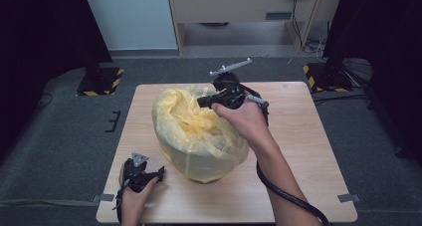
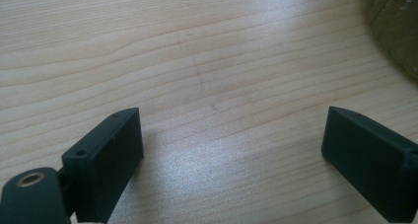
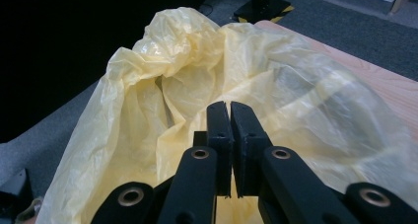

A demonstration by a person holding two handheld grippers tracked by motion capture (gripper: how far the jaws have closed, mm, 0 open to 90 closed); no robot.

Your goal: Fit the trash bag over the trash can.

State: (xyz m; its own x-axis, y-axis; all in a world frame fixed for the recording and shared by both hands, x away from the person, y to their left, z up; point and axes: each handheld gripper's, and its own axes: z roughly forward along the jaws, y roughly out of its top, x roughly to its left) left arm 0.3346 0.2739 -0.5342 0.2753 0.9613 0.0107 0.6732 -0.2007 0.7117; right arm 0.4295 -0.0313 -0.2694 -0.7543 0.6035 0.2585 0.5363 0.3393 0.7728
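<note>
Item: crinkled translucent yellow plastic bag, lining a round bin whose ribbed side shows faintly through the film at the top right corner of the left gripper view. It stands near the middle of the table, a little left of centre, its mouth open upward and the loose film bunched in folds around the rim. In the right gripper view the bag rises in a crumpled peak at the far side, with the film draped smooth down the right flank.

Support: light wooden rectangular table, pale grain, on grey carpet.

Right gripper: black, held in the person's right hand above the far right part of the bag's rim, pointing left across the opening. Its jaws are pressed together, only a thin slit between the pads; in the right gripper view their tips lie against the yellow film, though whether a fold is pinched between them cannot be told. A black cable trails back along the forearm.

Left gripper: black, resting low over the near left part of the table, just beside the bag's base. Its jaws stand spread wide, with bare wood between them and nothing held.
</note>
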